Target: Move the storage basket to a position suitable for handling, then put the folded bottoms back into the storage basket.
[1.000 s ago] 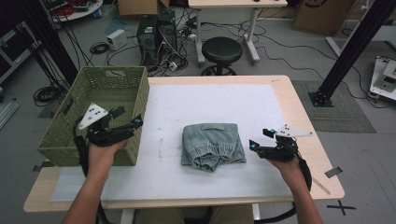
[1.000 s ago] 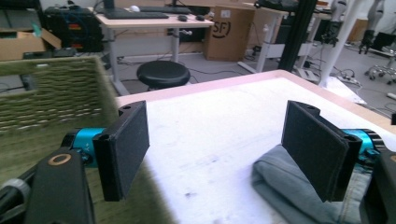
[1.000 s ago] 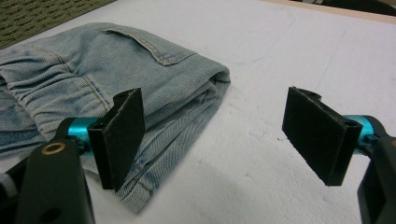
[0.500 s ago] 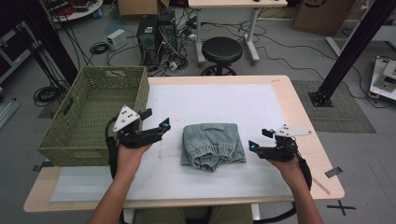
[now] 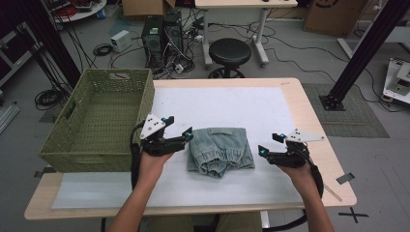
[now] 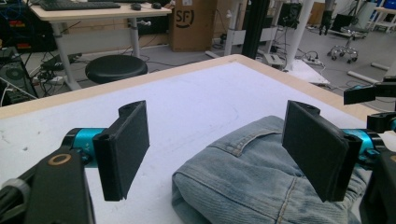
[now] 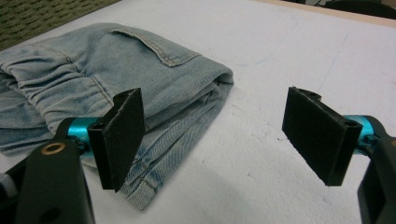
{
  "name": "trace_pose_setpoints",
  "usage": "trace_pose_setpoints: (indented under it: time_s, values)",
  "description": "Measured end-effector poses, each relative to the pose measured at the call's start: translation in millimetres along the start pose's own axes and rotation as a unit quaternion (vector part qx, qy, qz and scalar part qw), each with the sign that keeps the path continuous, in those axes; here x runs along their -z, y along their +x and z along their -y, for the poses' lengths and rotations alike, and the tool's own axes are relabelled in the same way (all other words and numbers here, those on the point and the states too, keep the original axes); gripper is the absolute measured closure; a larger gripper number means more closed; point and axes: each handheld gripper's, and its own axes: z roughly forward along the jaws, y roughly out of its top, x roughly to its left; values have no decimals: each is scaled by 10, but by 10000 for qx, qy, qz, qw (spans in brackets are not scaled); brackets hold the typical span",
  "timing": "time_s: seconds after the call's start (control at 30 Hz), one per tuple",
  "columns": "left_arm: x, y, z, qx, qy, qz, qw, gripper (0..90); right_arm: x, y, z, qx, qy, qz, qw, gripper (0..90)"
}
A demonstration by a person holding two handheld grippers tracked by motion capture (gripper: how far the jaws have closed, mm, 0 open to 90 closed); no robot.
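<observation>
In the high view, folded jeans (image 5: 221, 151) lie mid-desk on the white mat (image 5: 232, 106), with the left gripper (image 5: 187, 137) just beside their left edge and the right gripper (image 5: 263, 151) near their right; a green basket (image 5: 96, 121) stands at the desk's left. In the left gripper view, the jaws stand wide apart over the jeans (image 6: 252, 186), gripping nothing. In the right gripper view, the jaws gape empty beside the jeans (image 7: 154, 88).

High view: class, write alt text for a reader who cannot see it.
Folded light-blue denim jeans lie on a white-covered wooden table between two open hand-held tools, the left tool almost touching them, the right tool apart; an olive woven basket sits left.
</observation>
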Motion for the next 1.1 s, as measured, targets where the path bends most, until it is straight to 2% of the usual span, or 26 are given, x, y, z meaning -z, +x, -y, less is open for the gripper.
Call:
trace_pose_setpoints:
  time_s: [0.23, 0.4, 0.63, 0.77, 1.1]
  values:
    - [-97, -69, 39, -10, 104, 116, 9999, 233, 51, -17, 16, -45, -37, 62, 10000, 219]
    - [-190, -114, 88, 72, 177, 122, 9997, 233, 48, -21, 20, -58, -31, 70, 10000, 220]
    - [-331, -168, 213, 96, 448, 55, 9989, 233, 54, -7, 33, -68, -18, 36, 10000, 220]
    - [-433, -157, 304, 282, 695, 21, 9972, 233, 74, 0, 46, -45, -36, 29, 10000, 220]
    - [-589, -94, 564, 483, 1207, -171, 9914, 233, 137, -14, 78, -92, -57, 52, 9999, 220]
